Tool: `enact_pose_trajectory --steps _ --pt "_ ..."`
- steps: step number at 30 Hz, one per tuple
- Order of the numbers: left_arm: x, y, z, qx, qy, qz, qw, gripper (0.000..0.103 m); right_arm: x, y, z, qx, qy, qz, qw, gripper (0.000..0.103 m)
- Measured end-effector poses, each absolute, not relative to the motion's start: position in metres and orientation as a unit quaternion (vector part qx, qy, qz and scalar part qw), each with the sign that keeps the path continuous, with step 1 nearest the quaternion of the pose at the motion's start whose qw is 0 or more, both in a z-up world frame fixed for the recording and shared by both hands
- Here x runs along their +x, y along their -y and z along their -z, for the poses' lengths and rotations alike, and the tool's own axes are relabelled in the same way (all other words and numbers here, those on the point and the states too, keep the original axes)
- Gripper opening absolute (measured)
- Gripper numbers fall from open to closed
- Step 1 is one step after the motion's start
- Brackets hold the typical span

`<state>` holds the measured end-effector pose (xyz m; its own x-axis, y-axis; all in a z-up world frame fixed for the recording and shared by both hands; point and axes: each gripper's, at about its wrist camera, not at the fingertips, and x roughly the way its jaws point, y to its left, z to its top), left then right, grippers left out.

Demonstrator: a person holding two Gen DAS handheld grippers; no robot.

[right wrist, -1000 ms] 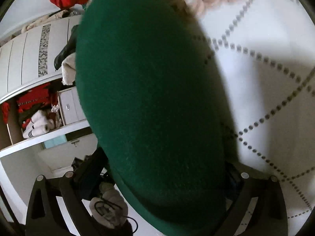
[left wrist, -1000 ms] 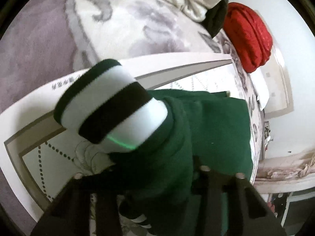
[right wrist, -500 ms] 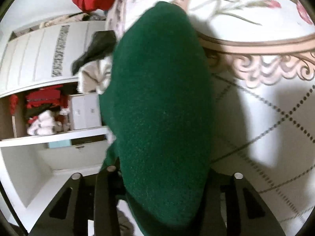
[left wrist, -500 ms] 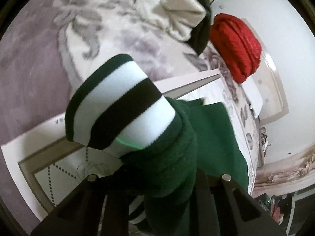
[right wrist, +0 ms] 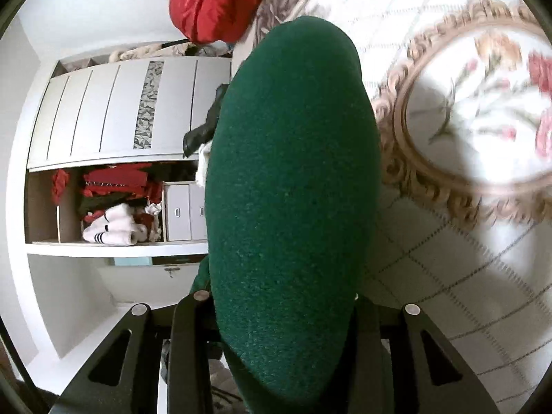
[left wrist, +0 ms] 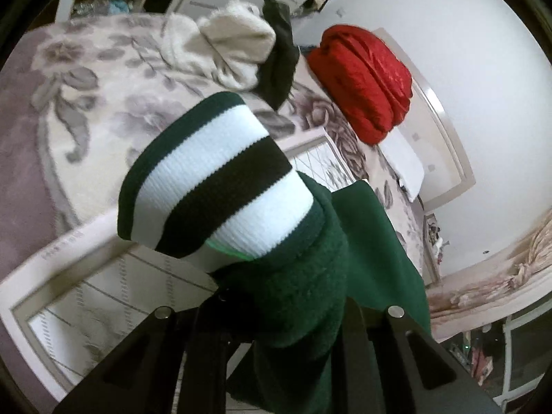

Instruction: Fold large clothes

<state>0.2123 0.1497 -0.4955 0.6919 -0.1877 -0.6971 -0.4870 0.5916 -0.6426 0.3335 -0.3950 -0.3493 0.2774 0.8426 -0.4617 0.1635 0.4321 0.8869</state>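
A dark green fleece garment [left wrist: 372, 241] with a green, white and black striped ribbed cuff [left wrist: 214, 183] is held up over the bed. My left gripper [left wrist: 276, 314] is shut on the sleeve just behind the cuff, which sticks up toward the camera. My right gripper [right wrist: 283, 310] is shut on a thick fold of the same green garment [right wrist: 293, 172], which fills the middle of the right wrist view and hides the fingertips.
The bed carries a white quilted cover [left wrist: 86, 314] with dotted lines and a floral medallion [right wrist: 483, 103], over a grey floral blanket [left wrist: 86, 86]. A cream garment [left wrist: 224, 45], a black one [left wrist: 279, 69] and a red bundle [left wrist: 365, 76] lie beyond. A wardrobe shelf [right wrist: 114, 207] holds clothes.
Both grippers have risen with the green garment. The cuff lifted away from the cover, and more of the room and wardrobe came into view.
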Motion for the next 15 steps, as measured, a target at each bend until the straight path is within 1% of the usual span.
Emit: enact_pose_trajectory --steps 2,4,5,6,7,8,9,10,12,13,15 --pt "0.225 -0.138 0.514 -0.437 -0.405 -0.085 0.798 0.014 0.340 0.416 0.354 0.468 -0.546 -0.251 0.648 0.038" --pt "0.234 -0.126 0.546 -0.440 -0.445 -0.075 0.776 0.016 0.348 0.437 0.370 0.455 -0.568 -0.230 0.646 0.040" --pt "0.235 -0.121 0.561 -0.441 -0.465 -0.075 0.764 0.016 0.351 0.444 0.379 0.453 -0.579 -0.226 0.639 0.042" --pt "0.236 -0.118 0.575 -0.446 -0.480 -0.072 0.752 0.018 0.353 0.456 0.394 0.444 -0.598 -0.216 0.631 0.048" --pt "0.234 -0.116 0.592 -0.458 -0.491 -0.065 0.738 0.024 0.355 0.463 0.408 0.441 -0.616 -0.206 0.620 0.051" --pt "0.230 -0.116 0.605 -0.470 -0.499 -0.068 0.725 0.027 0.355 0.470 0.422 0.444 -0.630 -0.200 0.605 0.058" --pt "0.225 -0.116 0.614 -0.484 -0.499 -0.068 0.716 0.035 0.354 0.479 0.438 0.446 -0.644 -0.198 0.589 0.068" --pt "0.217 -0.118 0.624 -0.508 -0.490 -0.063 0.705 0.047 0.353 0.482 0.445 0.444 -0.650 -0.204 0.582 0.070" --pt "0.209 -0.120 0.635 -0.528 -0.487 -0.067 0.692 0.061 0.354 0.487 0.455 0.442 -0.657 -0.219 0.570 0.077" --pt "0.205 -0.122 0.642 -0.546 -0.476 -0.062 0.687 0.064 0.352 0.487 0.459 0.442 -0.659 -0.223 0.566 0.078" --pt "0.202 -0.120 0.645 -0.551 -0.469 -0.055 0.688 0.069 0.350 0.487 0.464 0.437 -0.663 -0.230 0.562 0.082"
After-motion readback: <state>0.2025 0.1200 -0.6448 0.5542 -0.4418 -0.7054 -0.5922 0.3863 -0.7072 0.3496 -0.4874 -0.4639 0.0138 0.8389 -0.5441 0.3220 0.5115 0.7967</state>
